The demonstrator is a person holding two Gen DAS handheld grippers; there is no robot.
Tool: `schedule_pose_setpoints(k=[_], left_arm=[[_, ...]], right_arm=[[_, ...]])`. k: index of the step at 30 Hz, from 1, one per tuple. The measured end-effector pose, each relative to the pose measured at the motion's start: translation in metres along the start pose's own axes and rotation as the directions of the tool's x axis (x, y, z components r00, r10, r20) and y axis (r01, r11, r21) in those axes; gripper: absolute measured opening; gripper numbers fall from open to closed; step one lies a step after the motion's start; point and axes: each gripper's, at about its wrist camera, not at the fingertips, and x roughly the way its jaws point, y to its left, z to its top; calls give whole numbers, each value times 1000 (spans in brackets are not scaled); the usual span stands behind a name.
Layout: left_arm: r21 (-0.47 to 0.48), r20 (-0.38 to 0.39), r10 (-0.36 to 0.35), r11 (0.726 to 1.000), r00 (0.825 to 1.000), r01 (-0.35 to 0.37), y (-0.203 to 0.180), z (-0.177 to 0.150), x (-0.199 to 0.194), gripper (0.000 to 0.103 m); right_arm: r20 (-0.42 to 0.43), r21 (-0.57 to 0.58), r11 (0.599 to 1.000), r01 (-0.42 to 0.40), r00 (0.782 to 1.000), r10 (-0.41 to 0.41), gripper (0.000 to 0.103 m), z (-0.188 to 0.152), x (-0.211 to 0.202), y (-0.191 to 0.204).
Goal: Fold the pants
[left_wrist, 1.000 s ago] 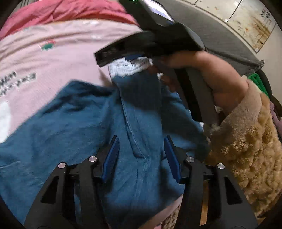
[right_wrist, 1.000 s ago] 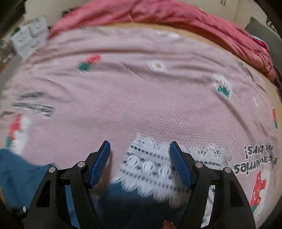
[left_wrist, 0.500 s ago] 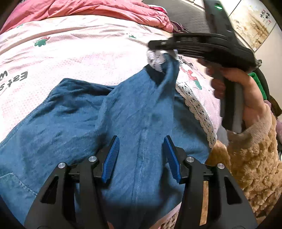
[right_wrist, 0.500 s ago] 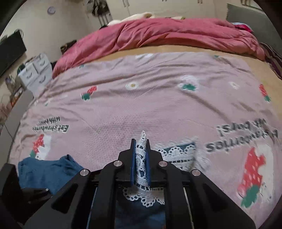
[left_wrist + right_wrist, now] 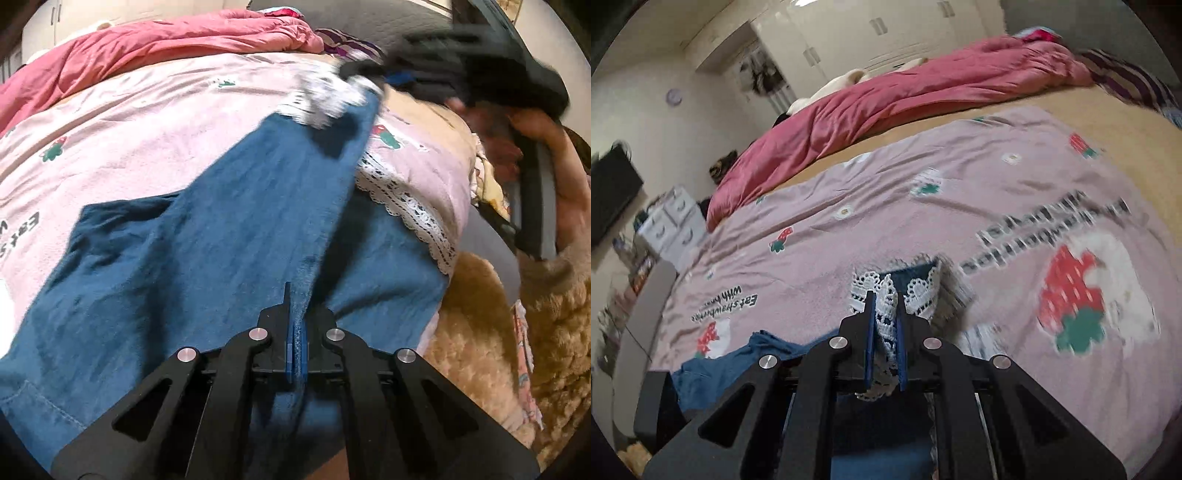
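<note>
I've got my left gripper (image 5: pixel 295 347) pinched tight on the blue pants (image 5: pixel 207 236), my right gripper (image 5: pixel 884 332) clamped on the lace hem (image 5: pixel 886 295), lifted above the pink bedsheet (image 5: pixel 960 206). No finished fold yet; most work remains.

pink strawberry-print sheet (image 5: pixel 960 206), crumpled red duvet (image 5: pixel 886 107), white drawers (image 5: pixel 674 221)

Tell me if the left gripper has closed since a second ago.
Yes. The left gripper, earlier open above the pants, is now shut on a fold of them; the pink blanket behind gives the fixed reference.
</note>
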Motion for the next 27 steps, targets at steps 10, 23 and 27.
schedule_pose_setpoints(k=[10,23,27], left_arm=[[34,48,-73,997,996,72,-1,-3,-33,0],[133,-31,-72,988,997,75,-28,-25,-13,0],[139,-39,-70,987,997,75,-30,-27,-9,0]], right_arm=[[22,186,982,-30,999,26,9,-75,-53,-36],[-72,299,954,-15,997,38,27,-122,-61,-71],[-93,285,958,-16,995,44,47,-125,-61,-68]])
